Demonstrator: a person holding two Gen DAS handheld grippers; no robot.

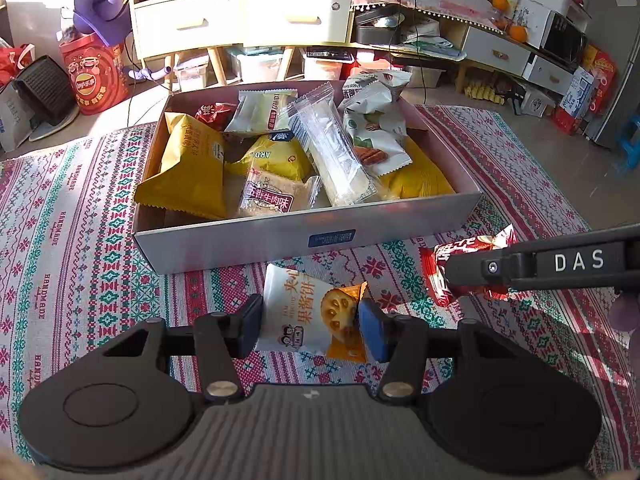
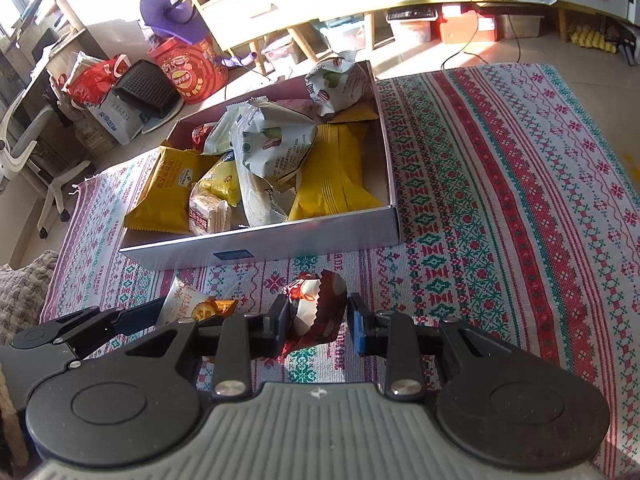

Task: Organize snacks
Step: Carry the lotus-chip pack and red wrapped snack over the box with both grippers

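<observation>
A white-and-orange jam biscuit packet (image 1: 310, 312) sits pinched between the pads of the left tool (image 1: 308, 322), just in front of the open cardboard box (image 1: 304, 236) already heaped with snack bags. Beside it, the right tool (image 2: 318, 316) brackets a red-and-white wrapped snack (image 2: 316, 304); whether its jaws actually clamp it is unclear. Both packets are low over the patterned woven cloth (image 2: 500, 200) near the box's front wall, apparently so each can be lifted over that wall and dropped in with the rest.

Right claw (image 2: 318, 320) straddling red snack packet (image 2: 320, 300), snack-filled box (image 2: 280, 246) beyond, patterned cloth (image 2: 500, 200) underneath
</observation>
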